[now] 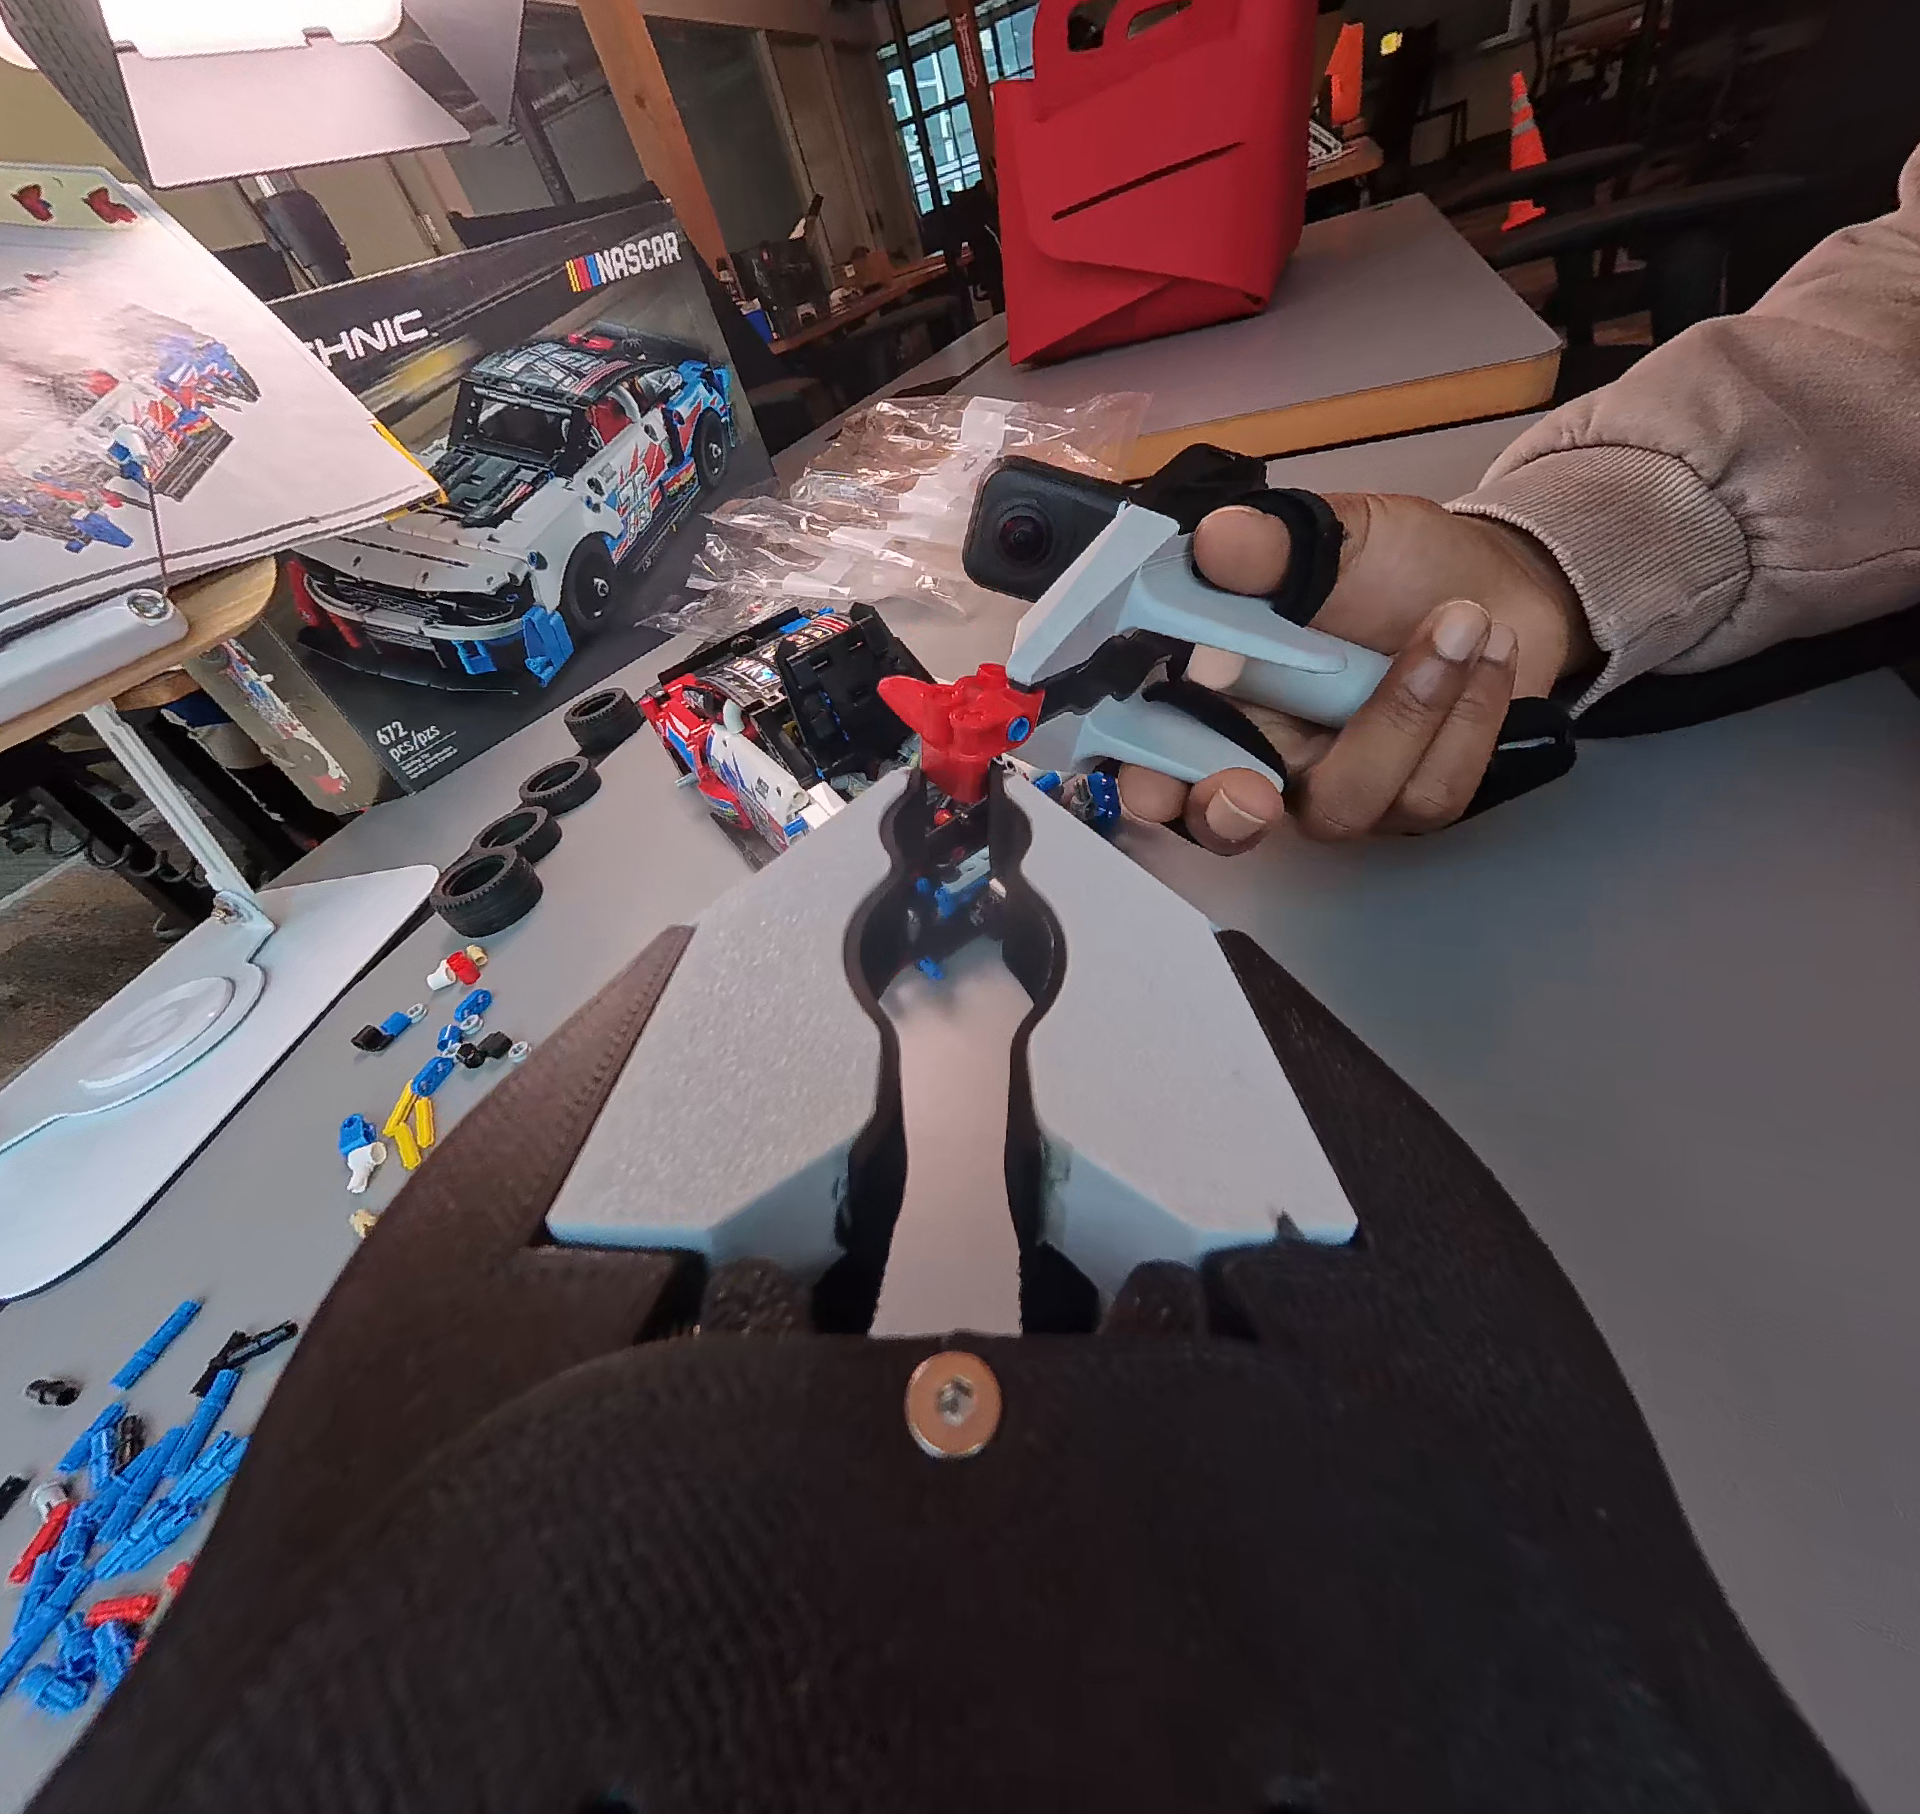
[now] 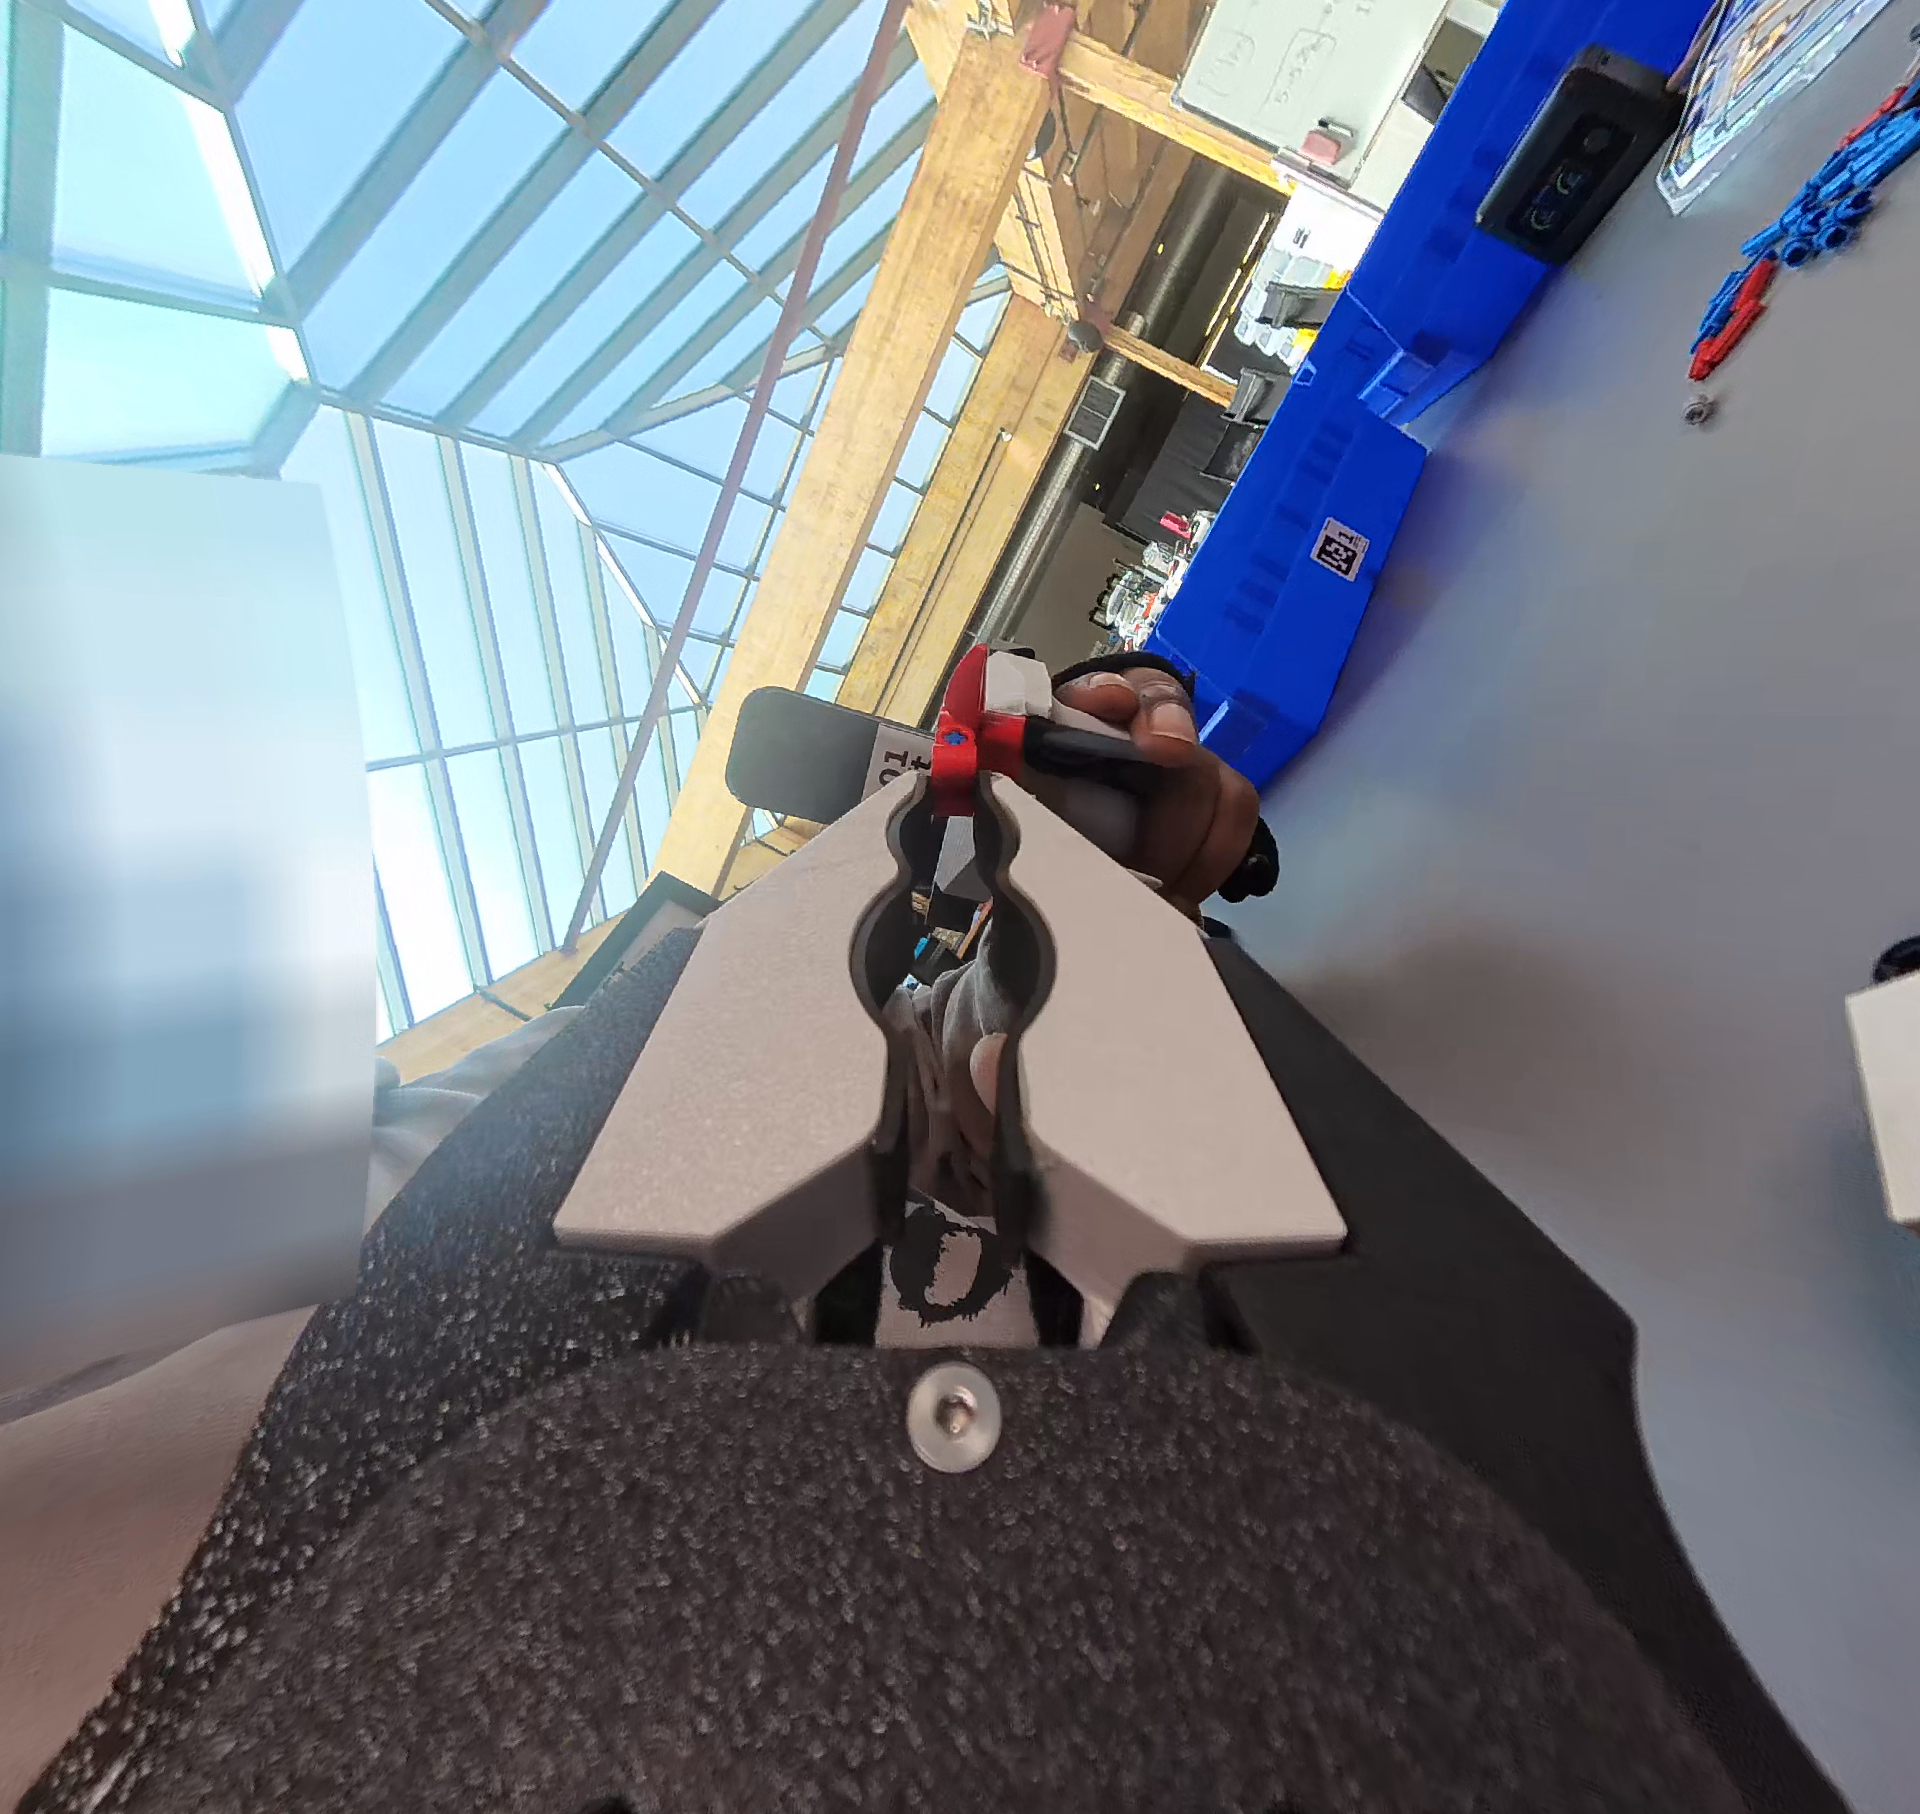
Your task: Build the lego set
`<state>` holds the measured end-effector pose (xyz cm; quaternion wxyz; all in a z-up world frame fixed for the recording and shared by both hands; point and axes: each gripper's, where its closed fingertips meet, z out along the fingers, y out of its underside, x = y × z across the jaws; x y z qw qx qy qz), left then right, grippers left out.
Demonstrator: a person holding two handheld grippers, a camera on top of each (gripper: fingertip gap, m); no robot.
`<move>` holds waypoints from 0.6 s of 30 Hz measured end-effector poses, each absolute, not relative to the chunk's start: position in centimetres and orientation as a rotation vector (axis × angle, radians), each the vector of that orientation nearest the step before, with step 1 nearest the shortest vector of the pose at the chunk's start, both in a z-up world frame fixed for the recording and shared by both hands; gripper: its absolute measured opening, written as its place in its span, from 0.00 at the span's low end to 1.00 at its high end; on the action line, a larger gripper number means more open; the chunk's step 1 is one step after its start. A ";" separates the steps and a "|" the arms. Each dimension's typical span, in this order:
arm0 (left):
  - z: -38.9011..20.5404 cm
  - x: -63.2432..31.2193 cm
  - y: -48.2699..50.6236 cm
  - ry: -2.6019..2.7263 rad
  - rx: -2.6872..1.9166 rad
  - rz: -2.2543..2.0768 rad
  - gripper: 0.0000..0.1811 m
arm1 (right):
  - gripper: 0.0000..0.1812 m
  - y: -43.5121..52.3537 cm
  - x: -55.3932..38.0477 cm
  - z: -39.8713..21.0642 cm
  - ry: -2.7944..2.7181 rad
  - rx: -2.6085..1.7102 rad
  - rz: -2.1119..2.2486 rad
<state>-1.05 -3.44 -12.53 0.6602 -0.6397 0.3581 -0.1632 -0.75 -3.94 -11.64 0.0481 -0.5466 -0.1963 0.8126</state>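
A small red lego assembly [image 1: 958, 720] with a blue pin at its side is held up above the grey table [image 1: 1455, 1037]. My left gripper [image 1: 954, 779] is shut on its lower stem. My right gripper [image 1: 1044, 710], held by a hand, comes in from the right and pinches the assembly's right end. In the right wrist view the right gripper [image 2: 954, 796] is shut on the same red assembly [image 2: 961, 741], with the left gripper and its hand [image 2: 1153, 777] just behind. The partly built car [image 1: 769, 725] stands on the table behind the assembly.
Several black tyres [image 1: 520, 829] lie left of the car. Loose small parts [image 1: 436, 1068] and a pile of blue pins [image 1: 114, 1515] lie at the left. The set's box [image 1: 499, 538], booklet [image 1: 156, 382], plastic bags [image 1: 883, 507] and red bag [image 1: 1153, 175] stand behind. A blue bin [image 2: 1351, 517] borders the table. Left and right tips are no more than a few centimetres apart.
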 end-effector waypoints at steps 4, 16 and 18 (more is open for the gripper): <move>-12.6 -1.1 -3.4 0.812 -1.457 -0.377 0.04 | 0.02 -3.9 -0.8 -11.7 -0.607 -1.668 2.467; -13.3 -1.3 -2.8 0.829 -1.495 -0.206 0.03 | 0.02 -3.9 -1.1 -12.5 -0.660 -1.688 2.317; -13.1 -1.3 -2.8 0.827 -1.497 -0.182 0.03 | 0.02 -3.9 -1.0 -12.3 -0.648 -1.674 2.318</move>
